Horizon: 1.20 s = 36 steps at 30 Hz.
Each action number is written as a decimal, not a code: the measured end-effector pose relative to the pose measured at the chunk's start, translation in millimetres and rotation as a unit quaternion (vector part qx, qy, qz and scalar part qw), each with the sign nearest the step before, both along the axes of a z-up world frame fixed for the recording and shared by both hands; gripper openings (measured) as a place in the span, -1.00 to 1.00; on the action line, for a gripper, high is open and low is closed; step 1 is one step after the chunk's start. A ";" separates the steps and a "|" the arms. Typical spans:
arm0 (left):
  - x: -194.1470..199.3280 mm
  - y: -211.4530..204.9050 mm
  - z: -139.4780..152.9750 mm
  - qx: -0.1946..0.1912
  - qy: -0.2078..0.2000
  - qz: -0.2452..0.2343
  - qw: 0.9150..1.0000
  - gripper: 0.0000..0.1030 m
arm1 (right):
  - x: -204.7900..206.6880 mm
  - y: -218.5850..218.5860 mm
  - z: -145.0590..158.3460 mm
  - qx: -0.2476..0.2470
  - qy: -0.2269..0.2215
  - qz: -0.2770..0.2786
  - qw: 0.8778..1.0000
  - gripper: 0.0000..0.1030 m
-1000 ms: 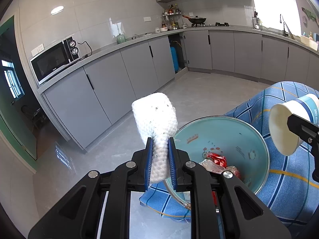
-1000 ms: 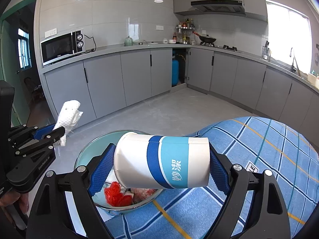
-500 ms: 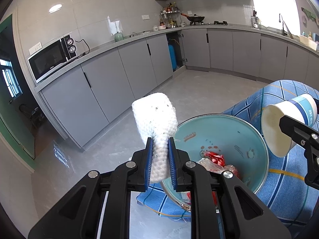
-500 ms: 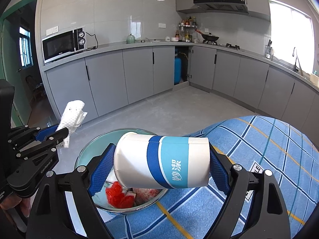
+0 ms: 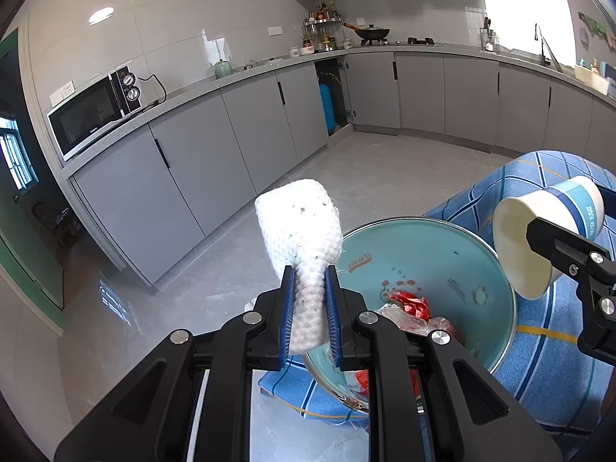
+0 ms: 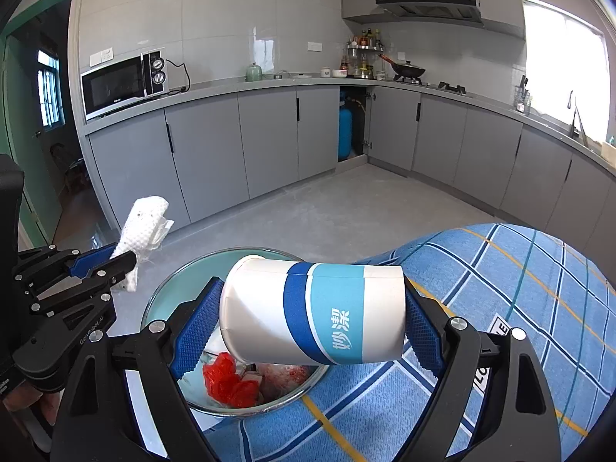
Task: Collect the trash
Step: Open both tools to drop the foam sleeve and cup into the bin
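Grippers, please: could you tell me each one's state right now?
Left gripper: shut on white crumpled paper towel.
Right gripper: shut on white-and-blue paper cup.

Bright daylight from blown-out window (image 6: 566, 57), ceiling spots, glossy tile glare, fisheye-bent edges, perhaps slightly soft corners

A kitchen with glossy white tiled walls (image 6: 231, 30) and a pale grey floor (image 6: 346, 211). Grey cabinets (image 6: 265, 138) run along the far wall and right side. A microwave (image 6: 123, 84) sits far left; a bright window (image 6: 562, 57) lights the right.
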<state>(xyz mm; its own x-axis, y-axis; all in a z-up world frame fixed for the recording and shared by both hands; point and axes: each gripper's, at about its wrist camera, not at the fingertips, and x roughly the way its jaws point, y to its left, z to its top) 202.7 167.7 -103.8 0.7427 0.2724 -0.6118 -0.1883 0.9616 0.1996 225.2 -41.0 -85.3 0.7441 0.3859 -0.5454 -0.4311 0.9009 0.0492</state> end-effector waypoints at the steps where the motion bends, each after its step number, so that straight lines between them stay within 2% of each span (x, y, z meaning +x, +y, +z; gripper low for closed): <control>1: 0.5 -0.4 -0.6 0.000 0.000 0.000 1.000 -0.68 | 0.7 0.4 -0.3 0.000 0.000 0.001 1.000 0.66; 11: 3.0 0.7 -4.8 -0.005 0.004 -0.004 1.000 -0.62 | 8.2 -0.7 3.9 0.027 -0.001 0.017 1.000 0.67; 13: 2.8 -0.2 -4.8 -0.004 0.004 -0.005 1.000 -0.53 | 9.3 -1.9 4.8 0.039 0.003 0.025 0.999 0.68; 17: 2.1 1.8 -5.1 -0.004 0.004 -0.006 1.000 -0.49 | 10.1 -7.9 5.8 0.052 0.003 0.019 0.998 0.76; 18: 2.1 2.5 -5.2 -0.003 0.004 -0.004 1.000 -0.43 | 10.2 -10.4 5.6 0.055 0.003 0.016 0.998 0.76; 20: 1.6 3.1 -4.7 0.000 0.000 0.002 1.000 0.02 | 10.8 -13.7 5.7 0.056 0.002 0.010 0.998 0.77; 22: 0.2 3.5 -3.3 0.004 -0.007 0.008 1.000 0.21 | 9.6 -18.2 6.2 0.059 -0.001 0.003 0.998 0.79; 25: 0.6 3.3 -3.9 0.004 -0.004 0.008 1.000 0.24 | 8.2 -24.7 6.7 0.060 -0.004 -0.006 0.998 0.80; 29: -1.1 3.6 -2.0 0.009 -0.010 0.018 1.000 0.55 | 5.0 -33.3 2.2 0.055 0.002 -0.020 0.998 0.81; 32: -6.0 3.7 2.9 0.008 -0.019 0.024 0.999 0.69 | -1.4 -38.3 -1.6 0.051 0.007 -0.027 0.998 0.82; 36: -13.3 0.3 10.0 0.007 -0.029 0.027 0.999 0.71 | -14.1 -47.0 -5.5 0.054 0.011 -0.035 0.998 0.82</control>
